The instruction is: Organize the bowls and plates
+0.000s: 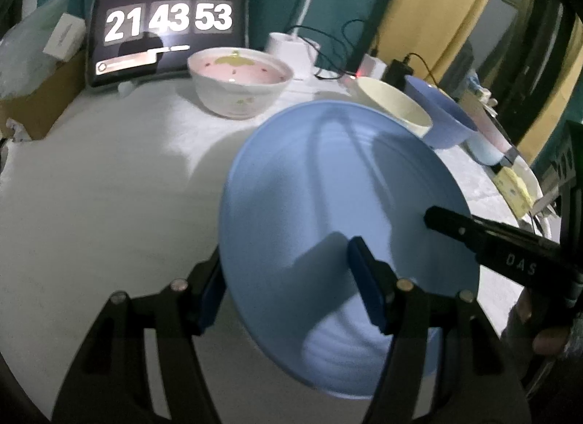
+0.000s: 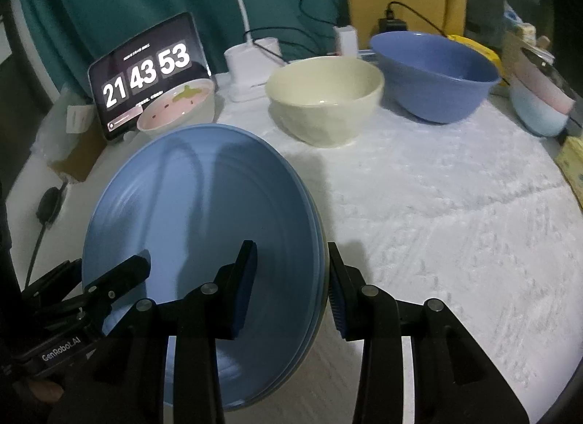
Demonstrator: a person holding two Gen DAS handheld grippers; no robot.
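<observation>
Both views are dim and slightly soft, with a bluish cast and heavy dark vignetting round the fisheye edges, where straight lines bow. The brightest thing is the glowing tablet clock (image 1: 167,28) at the far left, its white digits slightly bloomed. Light from above and behind throws long finger shadows across the blue plate (image 2: 204,241) and a soft shadow onto the white tablecloth (image 2: 455,223). The far curtains sink into murk.

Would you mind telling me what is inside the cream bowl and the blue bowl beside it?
The cream bowl looks empty, down to its glossy bottom. The blue bowl shows only bare inner wall; its near rim hides the bottom, so I cannot tell what lies there.
</observation>
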